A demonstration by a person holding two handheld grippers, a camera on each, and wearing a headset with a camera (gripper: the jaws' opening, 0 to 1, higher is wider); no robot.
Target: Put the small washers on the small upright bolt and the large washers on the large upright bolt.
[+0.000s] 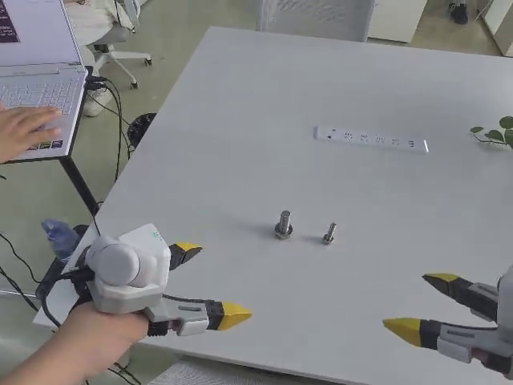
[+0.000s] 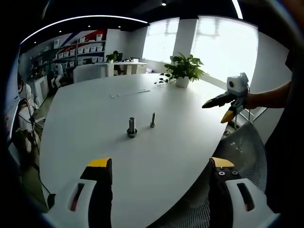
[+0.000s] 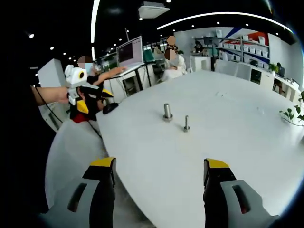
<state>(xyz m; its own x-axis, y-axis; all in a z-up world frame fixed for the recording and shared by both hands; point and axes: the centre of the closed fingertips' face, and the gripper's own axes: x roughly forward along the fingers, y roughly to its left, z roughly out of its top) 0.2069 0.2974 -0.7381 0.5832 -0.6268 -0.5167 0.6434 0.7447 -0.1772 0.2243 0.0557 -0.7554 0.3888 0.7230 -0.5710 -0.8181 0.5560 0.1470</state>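
Your two bolts stand upright near the middle of the head view. The large bolt is on the left and the small bolt is near it on the right, not touching it. Both rest on the white table. Each has a wider collar at its foot, clearest on the large one. At this size you cannot tell whether that is the bolt's own head, a nut, or washers already threaded on. That makes progress hard to call: either the stacking is finished or it has not begun. I would check those collars up close before deciding.

Your left gripper is at the lower left of the head view, and your right gripper is at the lower right. Both are well short of the bolts. Their yellow-tipped jaws are spread wide with nothing between them, and each gripper's own view confirms this.

Further out, a white power strip lies above and to the right of the bolts. A few plant leaves enter at the right edge. At the upper left, a hand rests on a laptop.

As for writing, the laptop screen carries a few pale lines and the power strip has small marks, but none of it is legible. I can make out no brand.
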